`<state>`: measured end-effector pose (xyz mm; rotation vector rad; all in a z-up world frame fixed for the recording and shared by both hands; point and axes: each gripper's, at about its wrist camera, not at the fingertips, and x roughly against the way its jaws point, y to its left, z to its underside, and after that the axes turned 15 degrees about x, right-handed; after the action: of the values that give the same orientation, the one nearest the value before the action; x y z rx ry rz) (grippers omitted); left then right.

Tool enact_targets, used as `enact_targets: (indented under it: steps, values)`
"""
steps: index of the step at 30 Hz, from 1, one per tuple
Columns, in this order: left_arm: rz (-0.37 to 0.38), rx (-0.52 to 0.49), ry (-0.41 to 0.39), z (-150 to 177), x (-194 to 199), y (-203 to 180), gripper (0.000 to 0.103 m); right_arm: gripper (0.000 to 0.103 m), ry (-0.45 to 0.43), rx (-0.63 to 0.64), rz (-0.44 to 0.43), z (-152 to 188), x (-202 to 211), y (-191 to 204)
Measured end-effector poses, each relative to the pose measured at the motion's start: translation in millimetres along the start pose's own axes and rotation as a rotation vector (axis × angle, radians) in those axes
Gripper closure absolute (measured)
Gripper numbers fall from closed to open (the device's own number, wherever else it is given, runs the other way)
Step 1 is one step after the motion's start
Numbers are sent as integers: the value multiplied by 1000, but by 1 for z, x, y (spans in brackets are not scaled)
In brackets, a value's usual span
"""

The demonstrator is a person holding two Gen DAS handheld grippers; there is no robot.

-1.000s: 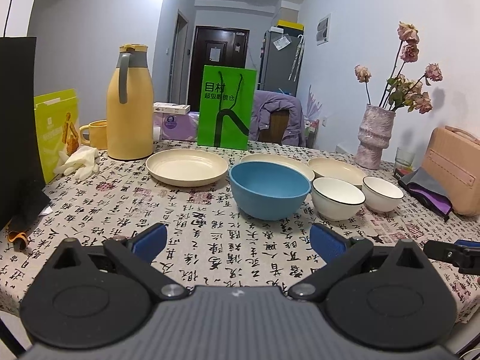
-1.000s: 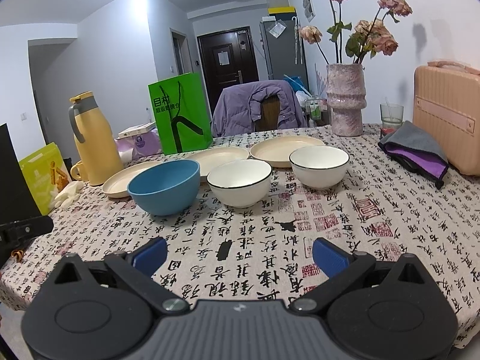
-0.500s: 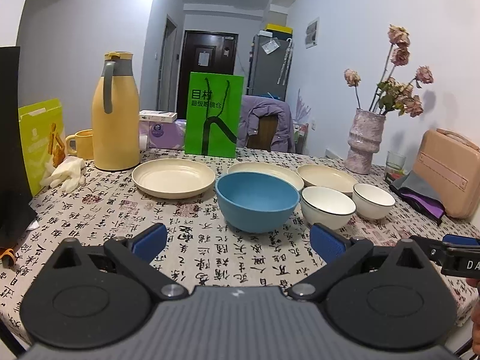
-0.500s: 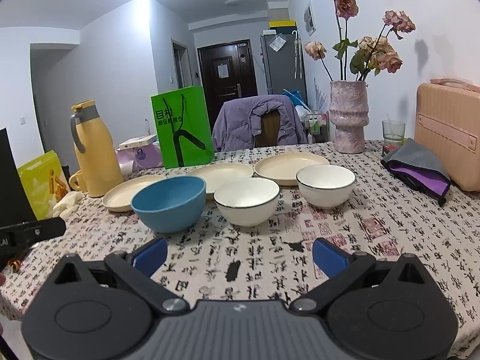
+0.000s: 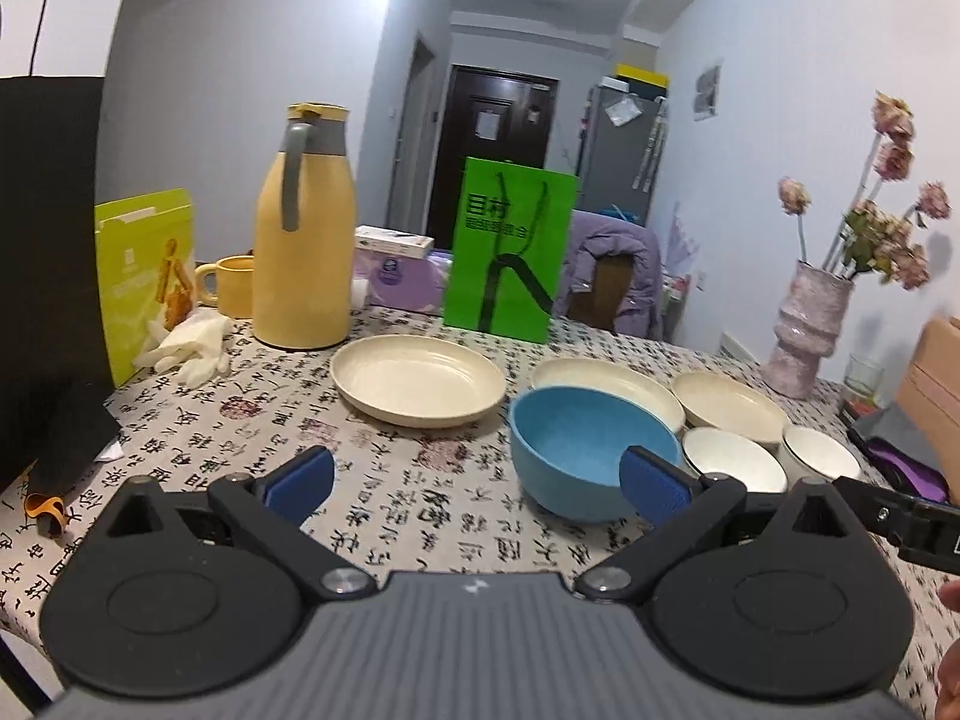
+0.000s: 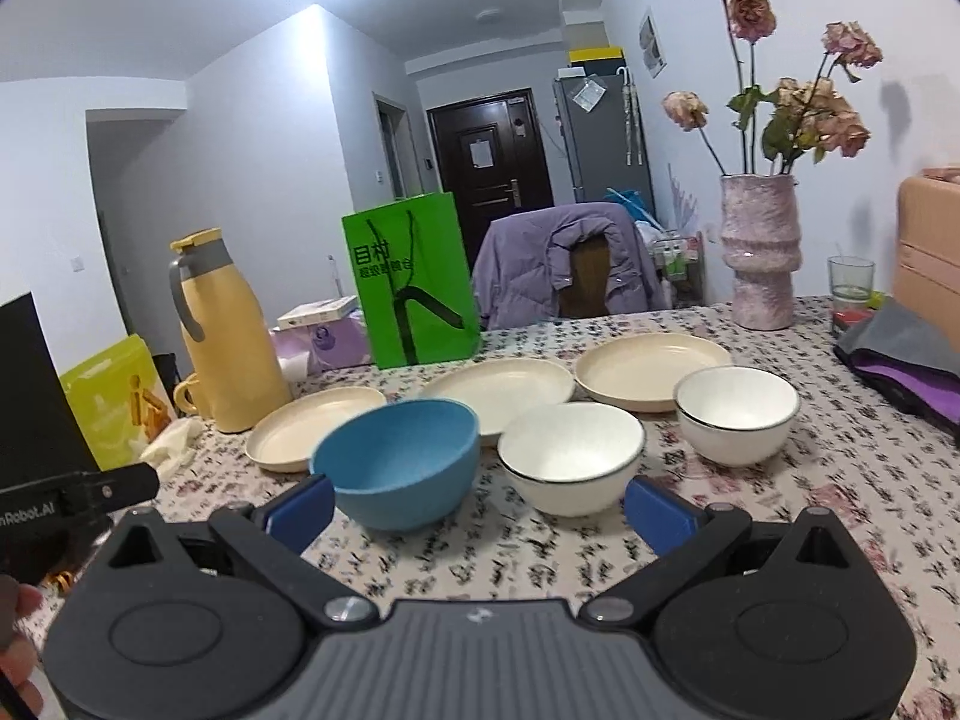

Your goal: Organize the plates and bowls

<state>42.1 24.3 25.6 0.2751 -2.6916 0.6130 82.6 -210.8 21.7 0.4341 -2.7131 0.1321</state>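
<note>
Three cream plates stand in a row on the patterned tablecloth: left, middle, right. In front of them stand a blue bowl and two white bowls with dark rims. The right wrist view shows the same blue bowl, white bowls and plates. My left gripper is open and empty, just short of the blue bowl. My right gripper is open and empty, before the blue bowl and the middle white bowl.
A yellow thermos, a yellow mug, white gloves, a green bag and a black bag stand left and behind. A vase of dried flowers, a glass, folded cloth and a tan case stand right.
Both grippers have moved forward and closer to the bowls. The left view has tilted down and swung left. Nothing on the table has moved.
</note>
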Motion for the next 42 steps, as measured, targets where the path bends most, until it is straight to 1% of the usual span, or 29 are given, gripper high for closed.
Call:
enact_targets:
  steps: [8, 18, 23, 31, 33, 36, 42]
  values:
    - [-63, 1, -10, -11, -20, -3, 0, 0, 2, 0, -33, -20, -27, 1]
    - [-104, 15, -17, -20, -45, -1, 0, 0, 33, 41, -44, -35, -60, 6]
    - [-122, 31, -39, -28, -56, 7, 0, 0, 66, 54, -62, -42, -80, 7]
    - [-151, 52, -46, -41, -79, 20, 0, 0, 113, 78, -87, -52, -114, 6]
    - [-166, 58, -38, -44, -87, 23, 0, 0, 118, 73, -106, -55, -122, 5]
    - [-168, 82, -20, -49, -99, 31, 0, 0, 121, 70, -117, -62, -133, 6]
    - [-189, 117, -13, -64, -117, 42, 0, 0, 119, 61, -156, -77, -152, 10]
